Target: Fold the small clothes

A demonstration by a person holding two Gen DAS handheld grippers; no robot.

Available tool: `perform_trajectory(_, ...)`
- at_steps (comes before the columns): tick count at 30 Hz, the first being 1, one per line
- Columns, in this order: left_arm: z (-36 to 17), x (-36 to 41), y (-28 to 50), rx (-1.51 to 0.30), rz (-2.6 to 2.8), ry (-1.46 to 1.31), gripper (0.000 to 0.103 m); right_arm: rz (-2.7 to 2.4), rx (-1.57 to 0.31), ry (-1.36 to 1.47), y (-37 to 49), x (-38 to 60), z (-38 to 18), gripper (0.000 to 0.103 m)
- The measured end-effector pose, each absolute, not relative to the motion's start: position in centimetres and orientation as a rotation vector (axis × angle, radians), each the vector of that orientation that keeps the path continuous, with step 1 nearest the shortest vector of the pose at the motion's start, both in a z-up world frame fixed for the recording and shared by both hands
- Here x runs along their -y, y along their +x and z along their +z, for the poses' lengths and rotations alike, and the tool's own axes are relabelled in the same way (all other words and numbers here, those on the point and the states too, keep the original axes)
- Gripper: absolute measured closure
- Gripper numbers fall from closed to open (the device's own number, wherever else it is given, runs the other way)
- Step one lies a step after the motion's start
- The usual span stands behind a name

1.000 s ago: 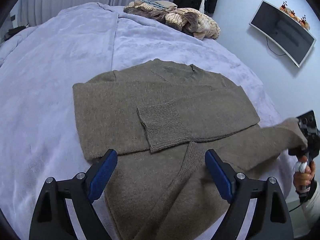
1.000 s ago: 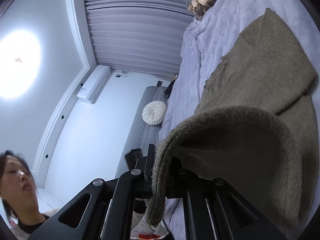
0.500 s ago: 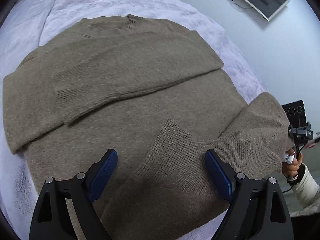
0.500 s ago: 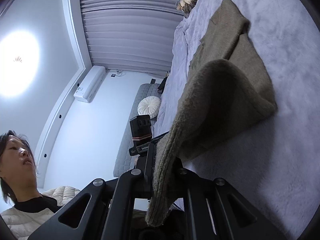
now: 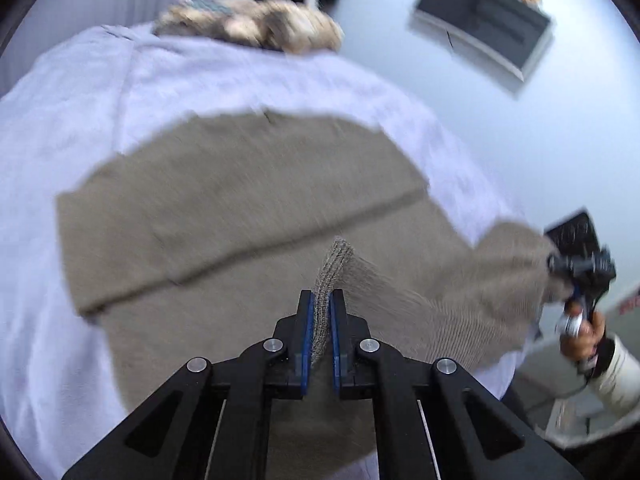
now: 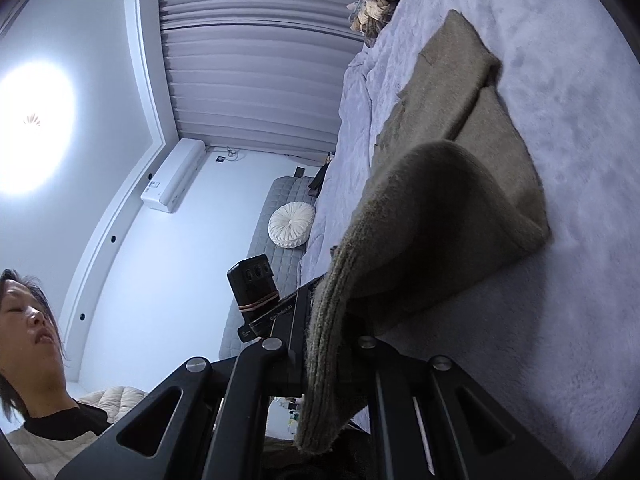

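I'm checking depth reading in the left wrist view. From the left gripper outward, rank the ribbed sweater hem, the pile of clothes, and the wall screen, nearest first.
1. Ribbed sweater hem: pinched between the left gripper's pads, bottom centre.
2. Pile of clothes: on the far edge of the bed, upper centre.
3. Wall screen: on the wall beyond the bed, upper right.
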State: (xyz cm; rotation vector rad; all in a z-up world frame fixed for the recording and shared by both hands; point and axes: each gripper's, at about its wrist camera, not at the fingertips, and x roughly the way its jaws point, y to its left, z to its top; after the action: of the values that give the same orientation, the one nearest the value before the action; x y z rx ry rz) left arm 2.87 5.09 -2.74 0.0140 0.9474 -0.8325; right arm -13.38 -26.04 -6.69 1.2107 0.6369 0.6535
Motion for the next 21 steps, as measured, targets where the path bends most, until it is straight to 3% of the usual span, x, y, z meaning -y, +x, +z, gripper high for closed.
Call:
perform_trajectory(4, 0.4, -8.0, 5.6, -0.832, -0.74, -0.072, 0.094, 0.683, -0.603, 1.16, -9.2, 26.5, -3.7, 0.093)
perform_trajectory(6, 1.2, -9.3, 7.5, -0.802, -0.696, -0.122, 0.103, 0.679, -0.589, 1.133, -6.0, 27.0, -2.0, 0.093)
perform_trajectory(11, 1.6, -11.5, 13.2, -0.77, -0.604, -0.195, 0.103, 0.62, -0.63, 1.09, 2.2, 28.1, -0.1, 0.093)
perform_trajectory(15, -2.0, -10.6, 16.7, -0.892, -0.525, -0.206, 0.103, 0.479, -0.739, 1.069, 8.2, 28.8, -2.5, 0.093)
perform_trajectory(20, -6.4, -8.2, 14.8, -1.009, -0.521, -0.029, 0.102, 0.373, -0.863, 1.121, 9.1, 29.4, -8.3, 0.093)
perform_trajectory(21, -7.4, -7.9, 14.5, -1.039, -0.527, -0.008, 0.083, 0.35, -0.879, 1.135, 8.9, 29.7, -9.3, 0.093)
